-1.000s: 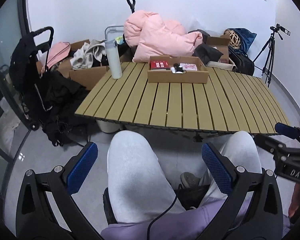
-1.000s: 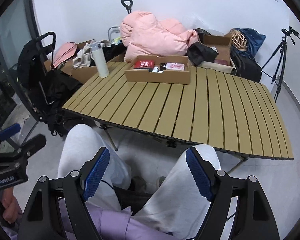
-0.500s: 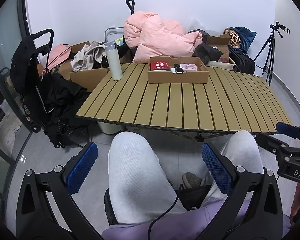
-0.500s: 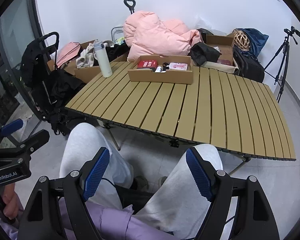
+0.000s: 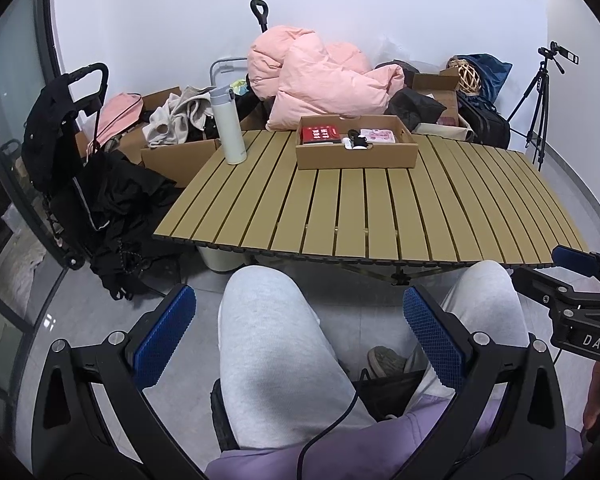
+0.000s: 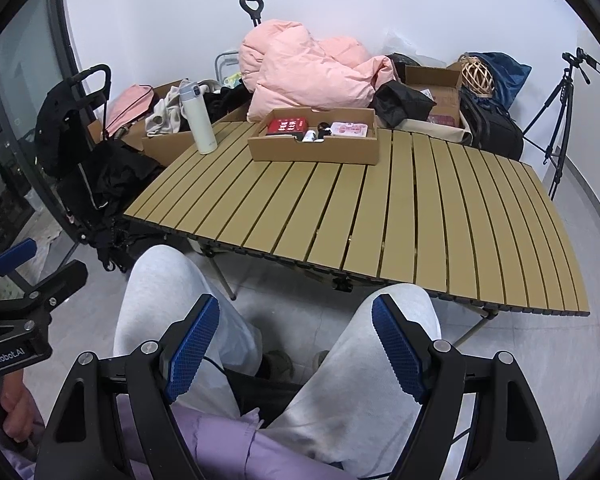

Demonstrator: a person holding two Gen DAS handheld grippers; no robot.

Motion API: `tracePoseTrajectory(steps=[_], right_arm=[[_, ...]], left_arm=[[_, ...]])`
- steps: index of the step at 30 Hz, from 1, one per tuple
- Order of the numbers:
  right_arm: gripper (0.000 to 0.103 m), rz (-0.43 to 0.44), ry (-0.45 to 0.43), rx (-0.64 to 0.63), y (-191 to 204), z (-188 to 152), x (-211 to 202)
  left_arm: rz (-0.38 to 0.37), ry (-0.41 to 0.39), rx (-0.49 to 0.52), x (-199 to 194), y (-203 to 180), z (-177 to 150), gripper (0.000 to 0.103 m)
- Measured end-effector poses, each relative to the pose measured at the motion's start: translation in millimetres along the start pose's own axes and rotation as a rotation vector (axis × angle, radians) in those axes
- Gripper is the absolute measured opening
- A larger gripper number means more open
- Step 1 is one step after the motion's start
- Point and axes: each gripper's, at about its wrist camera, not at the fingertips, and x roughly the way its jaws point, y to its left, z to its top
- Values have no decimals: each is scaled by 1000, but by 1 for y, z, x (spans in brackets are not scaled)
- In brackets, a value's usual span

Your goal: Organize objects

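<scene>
Cardboard tray (image 5: 356, 155) sits at the far edge of the worktop (image 5: 380, 208), holding a red box (image 5: 321, 134), a pink pack (image 5: 378, 135) and small bits between them; white flask (image 5: 229, 128) stands apart on the left. Over the last second I only see both views lift slightly, nothing on the worktop moved. Left tongs (image 5: 300, 334) and right tongs (image 6: 296, 344) both gape wide, empty, over my knees. Fits either sorting done or flask pending.

Left hand-held gripper (image 5: 299, 336) and right hand-held gripper (image 6: 296, 344) gape empty above knees.
</scene>
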Motion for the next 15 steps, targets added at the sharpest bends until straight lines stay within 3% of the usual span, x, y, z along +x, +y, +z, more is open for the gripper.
tracePoseTrajectory(steps=[15], right_arm=[[82, 7, -7, 15, -7, -1, -3]], left_arm=[[0, -5, 12, -2, 0, -1, 103]])
